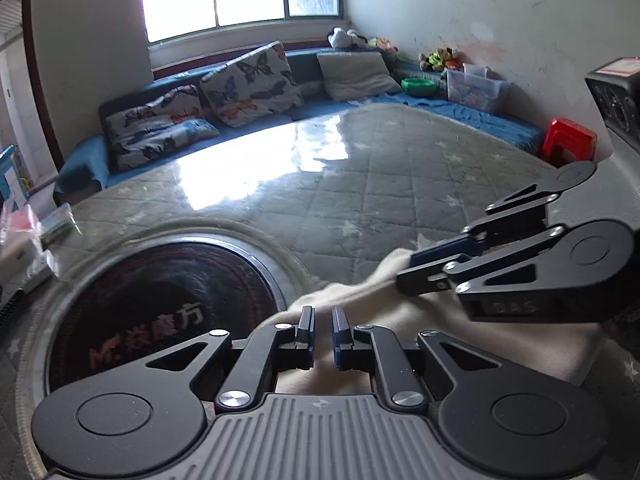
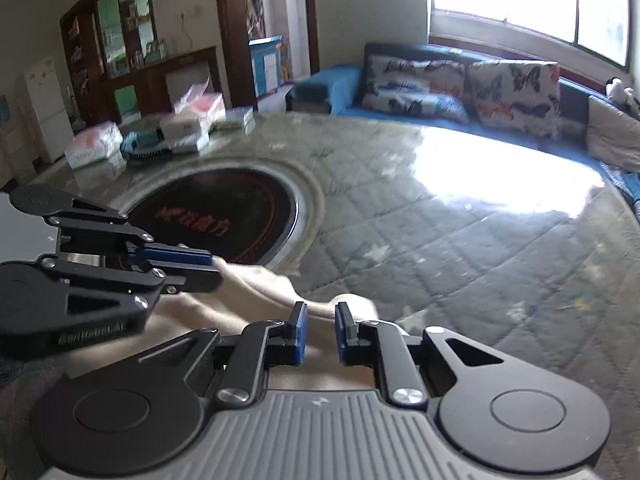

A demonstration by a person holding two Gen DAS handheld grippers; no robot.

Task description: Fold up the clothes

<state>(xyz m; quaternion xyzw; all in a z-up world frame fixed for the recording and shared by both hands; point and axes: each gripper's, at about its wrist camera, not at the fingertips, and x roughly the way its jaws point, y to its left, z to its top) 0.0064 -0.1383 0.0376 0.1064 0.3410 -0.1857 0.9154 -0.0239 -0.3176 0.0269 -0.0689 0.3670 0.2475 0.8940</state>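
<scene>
A cream garment (image 1: 400, 312) lies bunched at the near edge of the quilted table cover (image 1: 360, 184). My left gripper (image 1: 322, 316) hovers over its left part with the fingers a narrow gap apart, nothing between them. My right gripper (image 1: 408, 264) comes in from the right, its tips at the cloth's far edge. In the right wrist view the right gripper (image 2: 320, 316) stands slightly open above the cream garment (image 2: 256, 292), and the left gripper (image 2: 214, 268) reaches in from the left with its jaws nearly closed by the cloth; a grip is not visible.
A round black hotplate (image 1: 160, 304) is set into the table left of the cloth. Packets and boxes (image 2: 160, 132) sit at the table's far left. A blue sofa (image 1: 280, 112) with butterfly cushions runs behind. A red stool (image 1: 568, 140) stands at right.
</scene>
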